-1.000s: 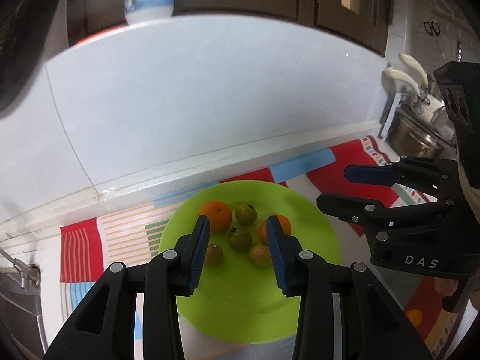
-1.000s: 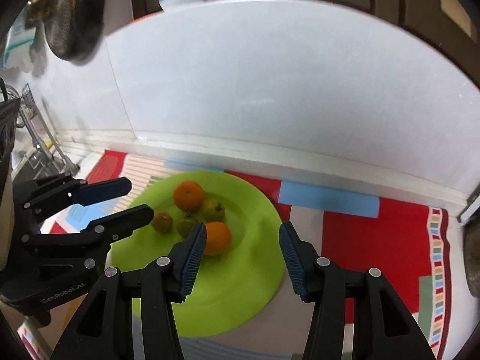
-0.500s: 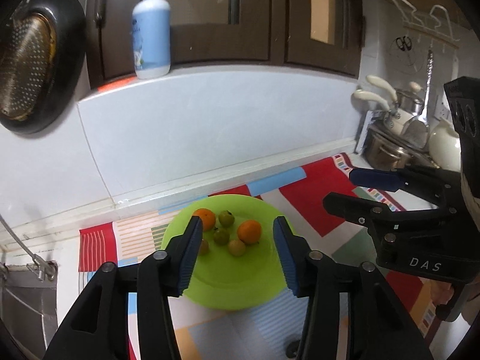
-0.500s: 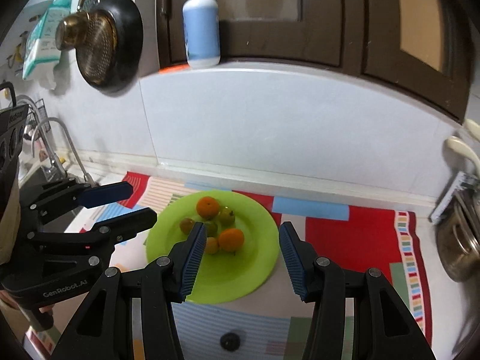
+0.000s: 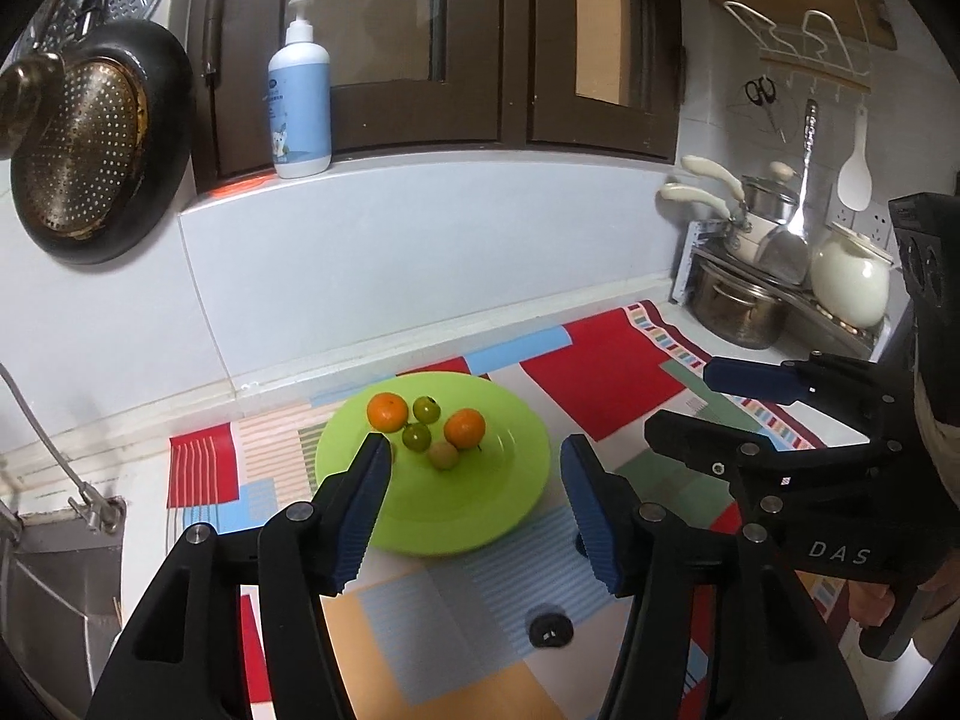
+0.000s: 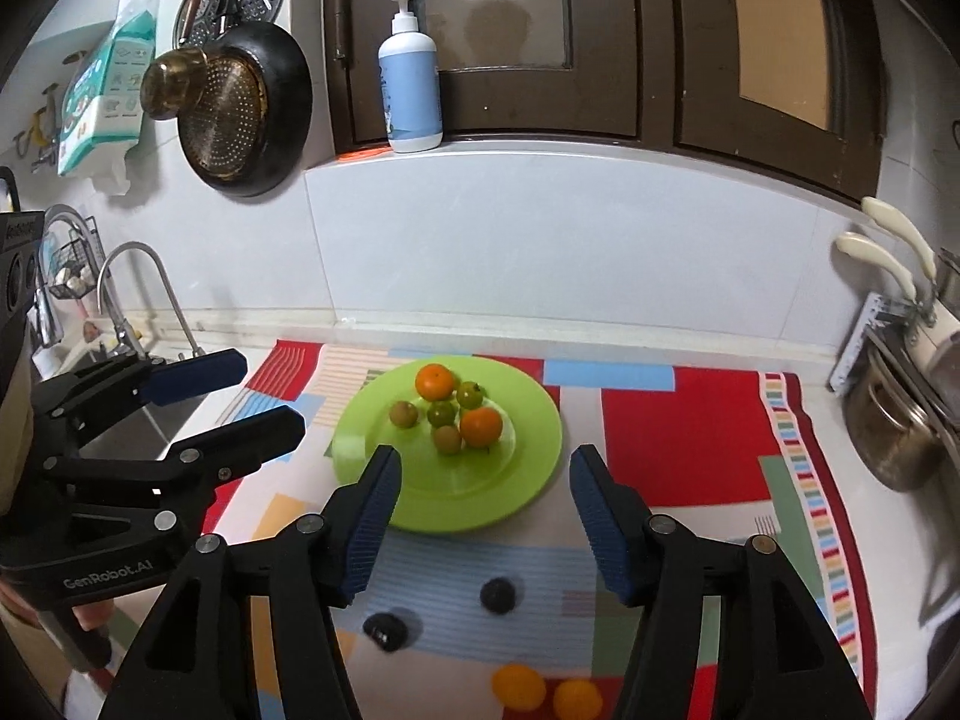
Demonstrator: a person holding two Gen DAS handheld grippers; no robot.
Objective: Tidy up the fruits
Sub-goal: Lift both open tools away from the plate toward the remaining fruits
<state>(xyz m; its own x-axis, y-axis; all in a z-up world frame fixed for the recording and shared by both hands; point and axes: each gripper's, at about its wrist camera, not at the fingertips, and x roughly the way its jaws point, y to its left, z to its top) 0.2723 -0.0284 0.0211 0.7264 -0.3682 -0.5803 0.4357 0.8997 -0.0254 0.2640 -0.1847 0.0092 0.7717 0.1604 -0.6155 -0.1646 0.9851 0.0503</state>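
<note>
Both the left black gripper (image 5: 474, 504) and the right black gripper (image 6: 483, 510) were opening and held nothing, since the small fruits already sat together on the round green plate (image 6: 528, 474).

On the green plate (image 6: 528, 474) six fruits are counted: two oranges (image 6: 434, 381), four small greenish ones (image 6: 442, 413). Nearer than the plate, two dark fruits (image 6: 498, 594) and two more oranges (image 6: 519, 686).

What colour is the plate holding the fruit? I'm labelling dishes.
Bright lime green, plain with no pattern. The plate shows best in the right wrist view.
</note>
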